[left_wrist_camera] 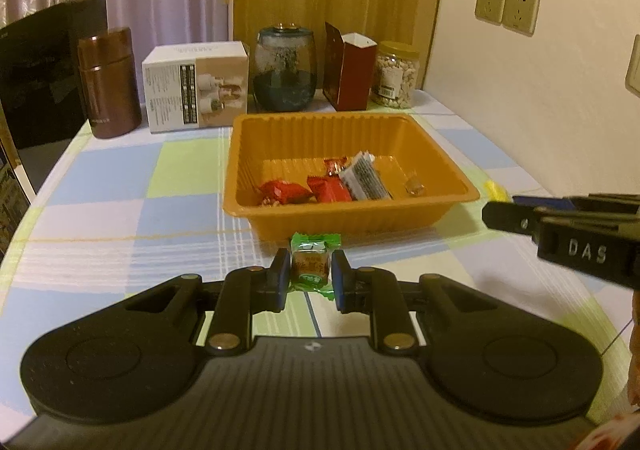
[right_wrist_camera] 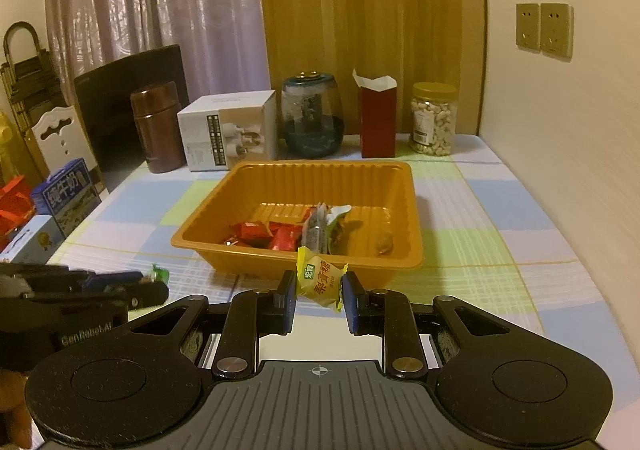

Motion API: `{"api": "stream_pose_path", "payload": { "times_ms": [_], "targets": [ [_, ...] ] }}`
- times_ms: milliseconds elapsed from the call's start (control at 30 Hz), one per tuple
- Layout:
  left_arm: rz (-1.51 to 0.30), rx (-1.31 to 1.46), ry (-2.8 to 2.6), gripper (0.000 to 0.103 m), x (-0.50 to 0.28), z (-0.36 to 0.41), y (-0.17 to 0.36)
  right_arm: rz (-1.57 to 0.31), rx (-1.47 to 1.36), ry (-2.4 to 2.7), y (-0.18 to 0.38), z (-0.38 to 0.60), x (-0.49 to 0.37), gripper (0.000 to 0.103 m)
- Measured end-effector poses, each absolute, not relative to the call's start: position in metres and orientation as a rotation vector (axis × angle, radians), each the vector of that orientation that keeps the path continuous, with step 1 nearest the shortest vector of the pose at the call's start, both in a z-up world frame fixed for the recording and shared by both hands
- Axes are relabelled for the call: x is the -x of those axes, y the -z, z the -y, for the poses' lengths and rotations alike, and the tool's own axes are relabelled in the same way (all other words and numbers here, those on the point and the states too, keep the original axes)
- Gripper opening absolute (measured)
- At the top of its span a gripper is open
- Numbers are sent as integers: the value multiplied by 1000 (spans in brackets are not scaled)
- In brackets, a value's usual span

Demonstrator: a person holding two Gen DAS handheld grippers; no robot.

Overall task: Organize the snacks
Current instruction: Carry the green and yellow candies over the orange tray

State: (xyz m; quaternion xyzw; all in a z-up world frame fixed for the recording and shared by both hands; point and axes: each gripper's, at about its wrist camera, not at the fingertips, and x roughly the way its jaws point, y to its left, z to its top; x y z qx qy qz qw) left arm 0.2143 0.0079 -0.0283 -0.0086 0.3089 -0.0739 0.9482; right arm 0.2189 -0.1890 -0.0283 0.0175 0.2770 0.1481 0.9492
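While both candies ride pinched between blue pads, each sits just short of the orange tray [left_wrist_camera: 344,210] — a good sign that the step in hand is the carry toward it. The left tool [left_wrist_camera: 310,276] is pressed onto a green-wrapped candy [left_wrist_camera: 311,264] by its flat sides, wrapper tails poking out front and back; the right tool [right_wrist_camera: 319,290] pinches a yellow-wrapped candy [right_wrist_camera: 320,282] the same way, so neither should slip. Red packets [left_wrist_camera: 304,190] and a grey sachet [left_wrist_camera: 366,176] already crowd the tray's near half, while its far half lies bare — likely the better drop zone. The near rim stands raised, so both tools would need to clear it. Behind the tray, a glass jar [left_wrist_camera: 285,66] and boxes leave little room; to its right the checked counter [right_wrist_camera: 500,242] is open.
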Motion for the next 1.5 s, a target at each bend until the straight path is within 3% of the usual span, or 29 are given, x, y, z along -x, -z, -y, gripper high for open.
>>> {"api": "stream_pose_path", "payload": {
  "times_ms": [967,1500],
  "targets": [
    [-594,17,196,19,-265,-8,8,-529,-48,-300,16,181,-256,25],
    [-618,49,185,19,-320,-8,15,-529,-114,-257,16,191,-318,25]
  ]
}}
